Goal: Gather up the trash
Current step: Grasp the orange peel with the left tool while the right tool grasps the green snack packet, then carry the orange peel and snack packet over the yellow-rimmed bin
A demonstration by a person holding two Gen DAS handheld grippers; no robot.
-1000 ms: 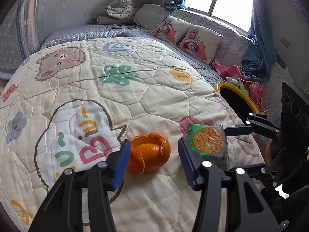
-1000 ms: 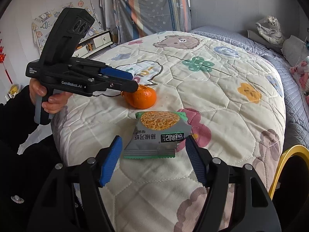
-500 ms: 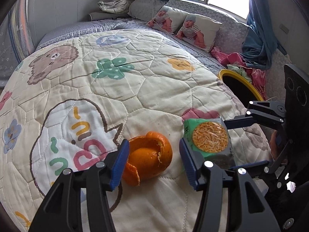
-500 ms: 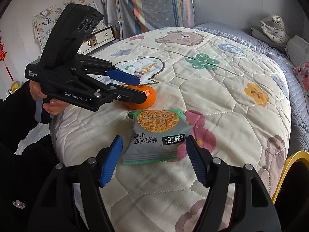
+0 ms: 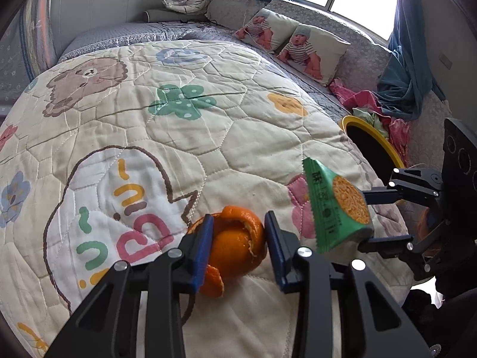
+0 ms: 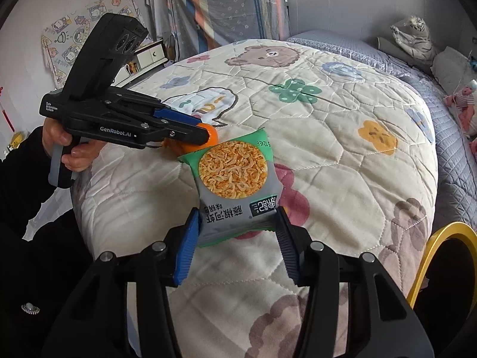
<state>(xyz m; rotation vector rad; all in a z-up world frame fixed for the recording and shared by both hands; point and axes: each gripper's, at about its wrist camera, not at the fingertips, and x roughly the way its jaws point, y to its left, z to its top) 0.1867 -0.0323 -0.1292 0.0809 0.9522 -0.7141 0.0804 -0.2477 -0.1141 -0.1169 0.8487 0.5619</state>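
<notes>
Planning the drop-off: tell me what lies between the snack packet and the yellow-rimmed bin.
Only bare quilt lies between the snack packet and the yellow-rimmed bin, seen in the right wrist view; nothing blocks the way.

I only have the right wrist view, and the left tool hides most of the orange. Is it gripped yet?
Observer: The left tool's jaws have just been closing with the orange between them, and both pads look to be touching it.
Operator: Is it a whole fruit?
Observer: No. Its peel is torn open, and a loose strip curls down onto the quilt on the near side.
</notes>
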